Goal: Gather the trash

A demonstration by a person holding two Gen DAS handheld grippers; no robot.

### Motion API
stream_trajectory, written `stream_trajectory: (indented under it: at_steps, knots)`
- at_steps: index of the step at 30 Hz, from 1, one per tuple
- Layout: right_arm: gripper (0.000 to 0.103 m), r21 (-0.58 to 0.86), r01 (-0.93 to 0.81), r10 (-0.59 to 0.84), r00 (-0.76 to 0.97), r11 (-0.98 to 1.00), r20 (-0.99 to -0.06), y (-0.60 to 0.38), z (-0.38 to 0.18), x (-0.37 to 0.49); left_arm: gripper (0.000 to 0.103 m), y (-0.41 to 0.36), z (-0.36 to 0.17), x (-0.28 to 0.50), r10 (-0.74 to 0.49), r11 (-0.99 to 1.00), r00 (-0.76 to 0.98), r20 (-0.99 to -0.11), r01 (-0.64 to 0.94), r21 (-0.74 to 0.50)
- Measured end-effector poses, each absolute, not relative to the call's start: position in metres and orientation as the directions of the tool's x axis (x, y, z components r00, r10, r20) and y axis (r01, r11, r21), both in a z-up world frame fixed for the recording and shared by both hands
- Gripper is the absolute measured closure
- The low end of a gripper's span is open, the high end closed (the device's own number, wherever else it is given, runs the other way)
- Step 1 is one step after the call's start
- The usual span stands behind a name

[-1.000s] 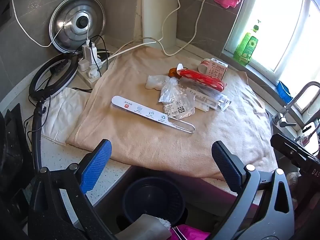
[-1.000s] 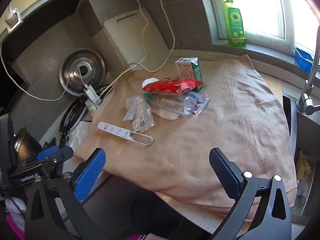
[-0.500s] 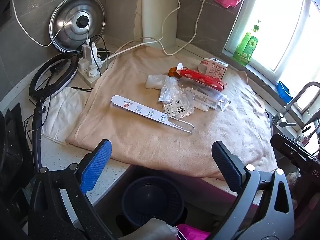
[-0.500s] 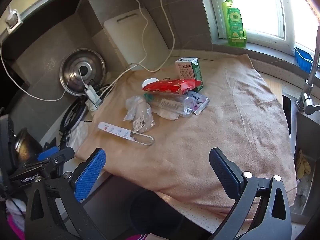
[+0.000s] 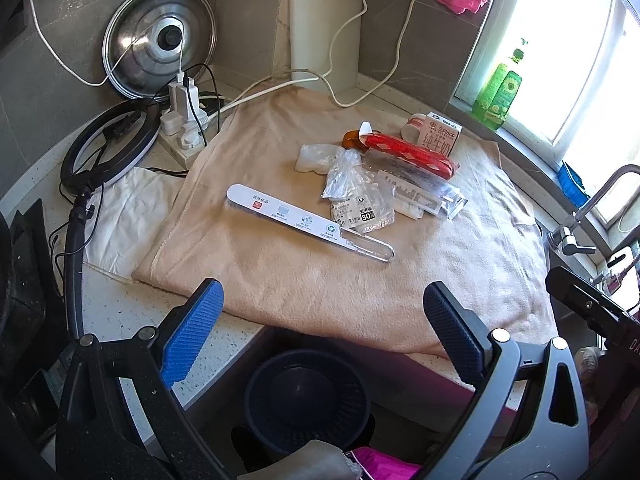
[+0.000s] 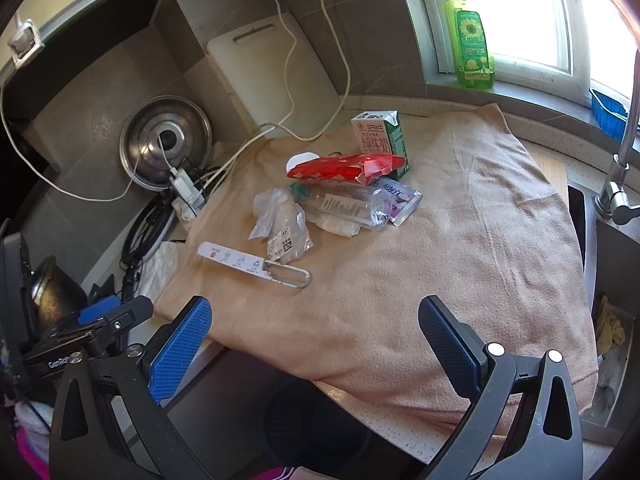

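We hold our left gripper [image 5: 320,322] and right gripper [image 6: 314,332] level at the bench [image 5: 120,312] edge, both wide open and empty, aimed at the trash [image 5: 372,184] heaped mid-towel [image 5: 320,280], bin [image 5: 306,400] below.

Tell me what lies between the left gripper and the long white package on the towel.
Only bare towel. In the left wrist view, nothing sits between the left gripper, jaws open, and the long white package; the right wrist view agrees.
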State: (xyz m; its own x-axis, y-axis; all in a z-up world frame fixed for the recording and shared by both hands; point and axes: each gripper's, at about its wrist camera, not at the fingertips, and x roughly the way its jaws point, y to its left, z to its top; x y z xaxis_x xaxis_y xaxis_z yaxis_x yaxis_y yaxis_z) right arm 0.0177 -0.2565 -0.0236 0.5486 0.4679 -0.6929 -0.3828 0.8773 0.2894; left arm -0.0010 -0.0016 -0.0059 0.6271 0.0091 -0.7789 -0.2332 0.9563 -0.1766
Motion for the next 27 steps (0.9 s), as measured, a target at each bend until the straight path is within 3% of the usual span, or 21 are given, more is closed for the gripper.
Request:
stream_trajectory:
  at_steps: [9, 27]
  knots:
    - [0.001, 0.285, -0.384, 0.465, 0.544, 0.878, -0.699, -0.253, -0.026, 0.019, 0.001, 0.001, -0.009, 0.004, 0.045, 0.957, 0.614, -0.788, -0.253, -0.143]
    - [0.001, 0.266, -0.386, 0.451, 0.541, 0.883, -0.71, -0.252, -0.032, 0.019, 0.001, -0.001, -0.009, 0.004, 0.005, 0.958, 0.626, -0.78, -0.226, -0.176]
